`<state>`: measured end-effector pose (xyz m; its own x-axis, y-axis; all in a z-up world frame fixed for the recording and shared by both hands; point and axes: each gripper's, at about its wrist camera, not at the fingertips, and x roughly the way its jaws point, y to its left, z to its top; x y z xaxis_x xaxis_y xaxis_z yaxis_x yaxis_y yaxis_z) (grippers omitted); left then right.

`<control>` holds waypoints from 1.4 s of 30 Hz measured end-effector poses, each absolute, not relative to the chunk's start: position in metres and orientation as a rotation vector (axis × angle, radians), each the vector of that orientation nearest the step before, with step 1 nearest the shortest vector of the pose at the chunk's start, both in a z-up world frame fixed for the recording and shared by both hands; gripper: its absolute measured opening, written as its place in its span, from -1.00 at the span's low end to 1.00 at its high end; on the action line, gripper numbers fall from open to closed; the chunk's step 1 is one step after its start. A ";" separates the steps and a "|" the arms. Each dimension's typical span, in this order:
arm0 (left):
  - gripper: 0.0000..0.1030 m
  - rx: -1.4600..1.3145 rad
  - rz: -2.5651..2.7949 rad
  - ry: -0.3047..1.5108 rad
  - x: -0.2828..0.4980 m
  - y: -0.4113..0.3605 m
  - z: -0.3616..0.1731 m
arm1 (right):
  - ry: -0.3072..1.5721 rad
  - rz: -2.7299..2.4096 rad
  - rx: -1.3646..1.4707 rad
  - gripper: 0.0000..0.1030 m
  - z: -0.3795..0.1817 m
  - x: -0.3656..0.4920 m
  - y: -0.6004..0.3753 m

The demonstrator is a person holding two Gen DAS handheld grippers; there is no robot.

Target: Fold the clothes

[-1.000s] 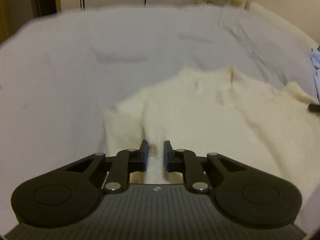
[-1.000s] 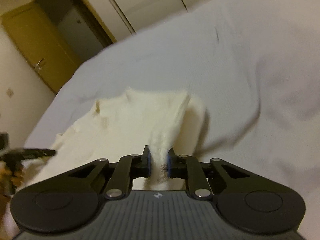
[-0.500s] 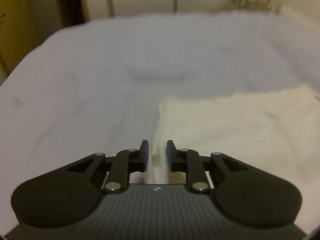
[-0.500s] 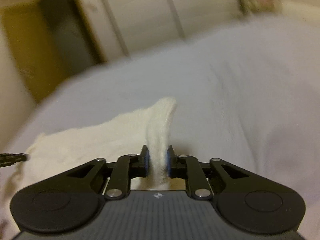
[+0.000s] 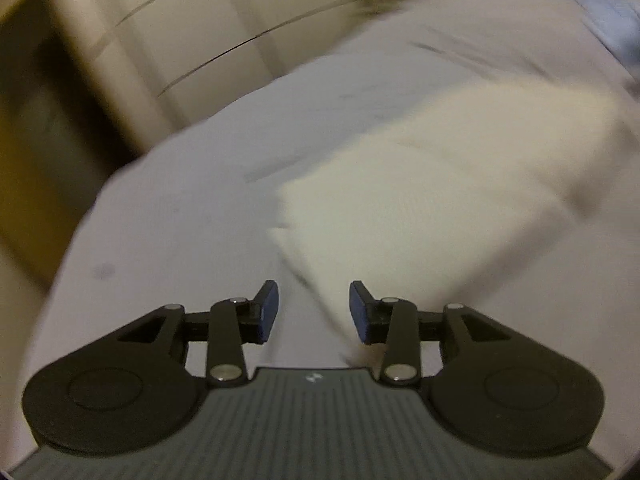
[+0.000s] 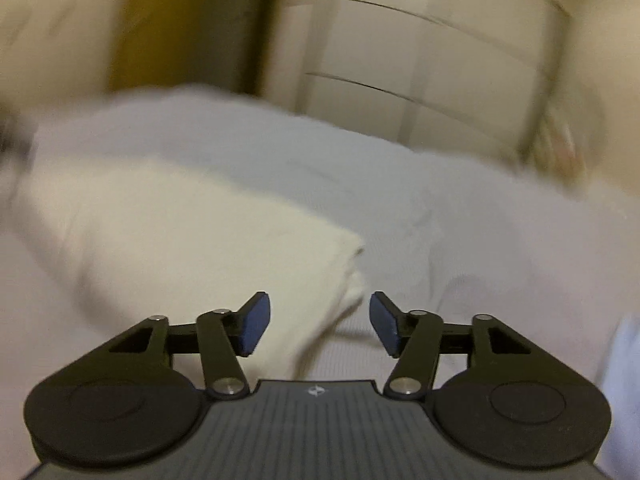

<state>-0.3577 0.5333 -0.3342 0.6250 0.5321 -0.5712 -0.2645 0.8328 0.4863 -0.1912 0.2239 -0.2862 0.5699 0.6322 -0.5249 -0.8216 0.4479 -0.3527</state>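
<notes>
A cream knit sweater [image 5: 432, 200] lies folded on the pale grey bed sheet [image 5: 192, 208]. In the left wrist view it stretches from the centre to the right, its near edge running down past the right finger. My left gripper [image 5: 313, 312] is open and holds nothing. In the right wrist view the sweater [image 6: 180, 232] lies left of centre with its folded corner just ahead of the fingers. My right gripper [image 6: 319, 322] is open and empty, above that corner. Both views are blurred by motion.
The bed sheet [image 6: 460, 220] fills most of both views. Cream wardrobe doors [image 6: 420, 52] and a yellow-brown door [image 5: 36, 168] stand beyond the bed. Light blue fabric [image 5: 612, 12] lies at the far right, and a pale blue piece [image 6: 622, 384] shows at the right edge.
Both grippers were shut on the sweater's edge; now both have opened and let it go. The sweater lies folded on the sheet. Both cameras swung sideways.
</notes>
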 end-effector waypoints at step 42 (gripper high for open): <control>-0.95 0.485 0.412 0.838 -0.463 0.434 -0.339 | 0.320 0.876 -0.959 -0.52 -0.310 -0.362 0.173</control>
